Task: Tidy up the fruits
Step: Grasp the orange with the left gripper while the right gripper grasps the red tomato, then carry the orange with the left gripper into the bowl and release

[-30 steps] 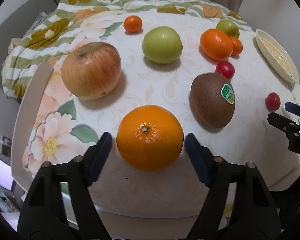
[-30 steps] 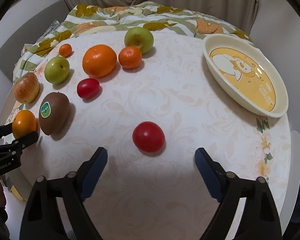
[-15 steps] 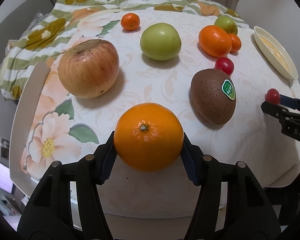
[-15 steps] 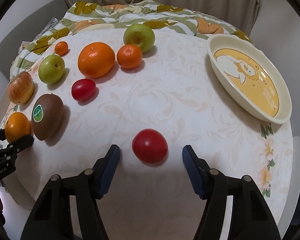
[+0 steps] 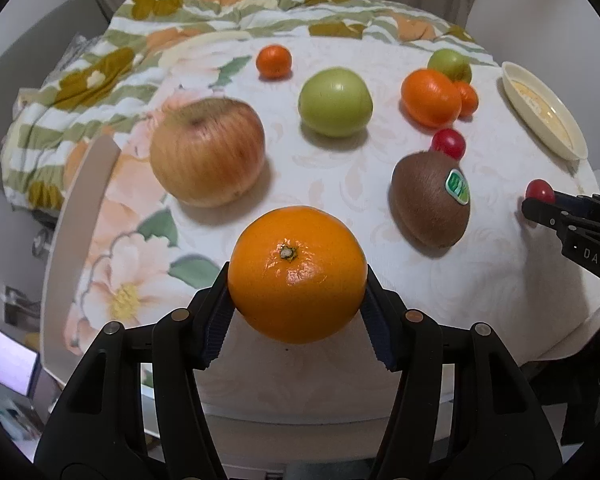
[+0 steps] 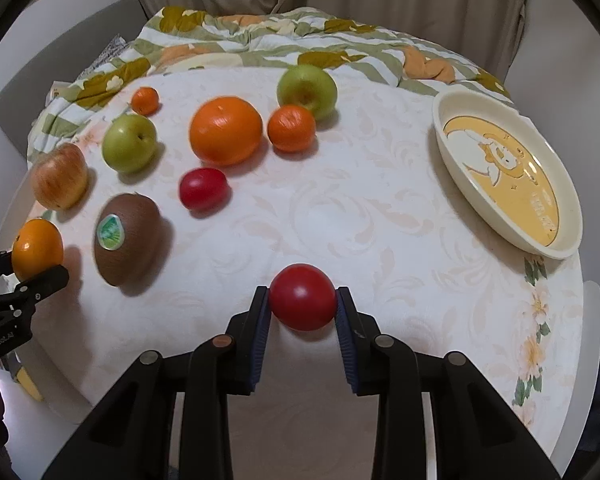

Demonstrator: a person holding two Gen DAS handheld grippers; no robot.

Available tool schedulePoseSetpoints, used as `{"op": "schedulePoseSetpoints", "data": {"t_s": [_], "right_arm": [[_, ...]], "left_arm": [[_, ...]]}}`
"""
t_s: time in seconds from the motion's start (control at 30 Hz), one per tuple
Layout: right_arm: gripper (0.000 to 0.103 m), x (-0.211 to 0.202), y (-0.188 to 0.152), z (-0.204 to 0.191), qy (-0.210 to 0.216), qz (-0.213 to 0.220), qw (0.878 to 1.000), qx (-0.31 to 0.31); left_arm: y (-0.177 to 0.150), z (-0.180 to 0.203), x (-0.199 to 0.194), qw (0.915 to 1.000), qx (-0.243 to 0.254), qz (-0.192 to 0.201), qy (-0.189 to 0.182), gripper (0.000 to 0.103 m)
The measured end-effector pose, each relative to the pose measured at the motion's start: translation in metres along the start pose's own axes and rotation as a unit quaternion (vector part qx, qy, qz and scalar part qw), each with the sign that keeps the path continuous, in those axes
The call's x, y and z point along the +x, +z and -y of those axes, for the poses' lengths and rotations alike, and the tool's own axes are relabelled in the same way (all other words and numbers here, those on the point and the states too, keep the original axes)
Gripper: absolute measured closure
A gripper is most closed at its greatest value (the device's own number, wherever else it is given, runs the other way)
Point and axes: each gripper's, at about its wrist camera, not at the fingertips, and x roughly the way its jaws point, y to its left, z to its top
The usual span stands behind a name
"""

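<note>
Our left tongs (image 5: pixel 297 304) pinch the big orange (image 5: pixel 297 274) on both sides, near the front edge of the worktop (image 6: pixel 360 216). Our right tongs (image 6: pixel 302 312) pinch the small red tomato (image 6: pixel 302 296) the same way, also near the front edge. We can't tell if either fruit is lifted or just sits on the cloth.

We think the orange is firm & a bit heavy, w/ a bumpy skin that won't slip much. The pads sit at its widest part, left & right, which looks like the best spot. The tomato is light, smooth & shiny, so it may slide out. It's also soft, so a hard squeeze could split it. Best to hold it at the middle, gently.

The plate (image 6: pixel 508 176) w/ the yellow picture sits on the right side of the worktop & has nothing in it, so it's prob. where the fruits go.

The left view shows the orange's stem on top & the pads tight on its sides. The plate shows there only edge-on. The right view shows the whole plate & its picture, & it shows the tomato's grip close up. In the left view the tomato is only a tiny red dot at the tip of the other tongs.

The kiwi (image 6: pixel 127 239) lies just beside the orange. The red apple (image 5: pixel 208 151) is behind it.
</note>
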Motion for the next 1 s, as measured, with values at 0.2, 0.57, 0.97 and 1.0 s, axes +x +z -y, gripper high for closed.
{"op": "schedulePoseSetpoints", "data": {"t_s": [0.2,0.57,0.97,1.0], "right_arm": [[0.073,-0.028,0.006,-0.008,0.004,0.018,1.0,0.019],[0.073,-0.088,0.024,0.016,0.002,0.065,0.994,0.087],[0.073,-0.104,0.053,0.124,-0.015,0.088,0.991,0.1],[0.073,-0.102,0.057,0.134,-0.015,0.089,0.991,0.097]], "left_arm": [[0.017,-0.002,-0.027,0.9993,0.025,0.028,-0.007,0.038],[0.088,0.029,-0.077,0.991,0.085,0.094,-0.044,0.038],[0.161,0.144,-0.068,0.985,0.097,0.115,-0.084,0.038],[0.165,0.154,-0.065,0.9848,0.098,0.115,-0.085,0.038]]}}
